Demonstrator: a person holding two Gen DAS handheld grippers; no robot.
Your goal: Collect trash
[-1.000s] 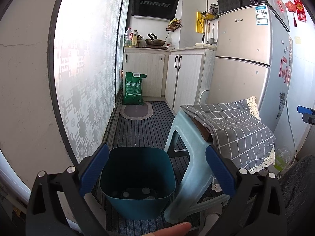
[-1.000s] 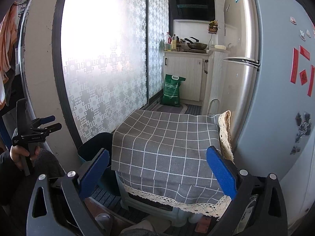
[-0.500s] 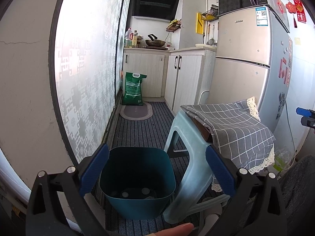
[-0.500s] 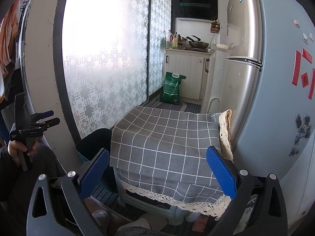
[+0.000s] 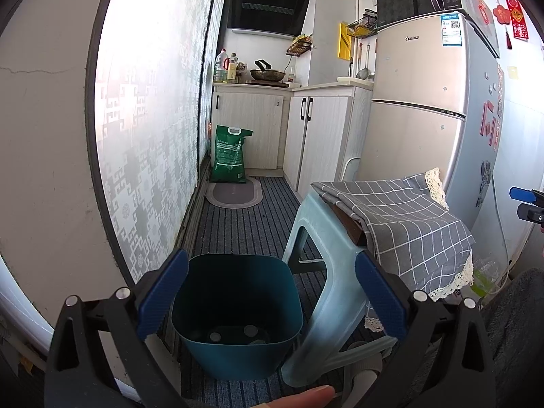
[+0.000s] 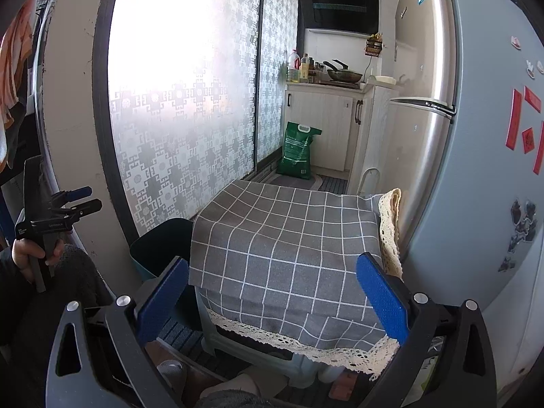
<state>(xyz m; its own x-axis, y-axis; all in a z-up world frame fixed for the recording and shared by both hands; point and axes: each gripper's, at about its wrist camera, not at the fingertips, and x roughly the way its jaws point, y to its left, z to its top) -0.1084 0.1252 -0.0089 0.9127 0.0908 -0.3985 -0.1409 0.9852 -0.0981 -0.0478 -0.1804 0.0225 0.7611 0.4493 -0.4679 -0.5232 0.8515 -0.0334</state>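
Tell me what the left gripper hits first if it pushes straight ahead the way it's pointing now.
Most likely the teal trash bin: it sits directly between the open fingers of the left gripper, its mouth facing the camera. The pale blue stool stands just right of that line, so the right finger might graze it; depth is hard to judge.

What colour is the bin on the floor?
The bin is dark teal, a blue-green. It shows best in the left wrist view, beside the pale blue stool.

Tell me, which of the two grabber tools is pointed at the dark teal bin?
The left gripper: the teal bin sits right between its open blue fingers. The right gripper faces the checked cloth on the stool instead.
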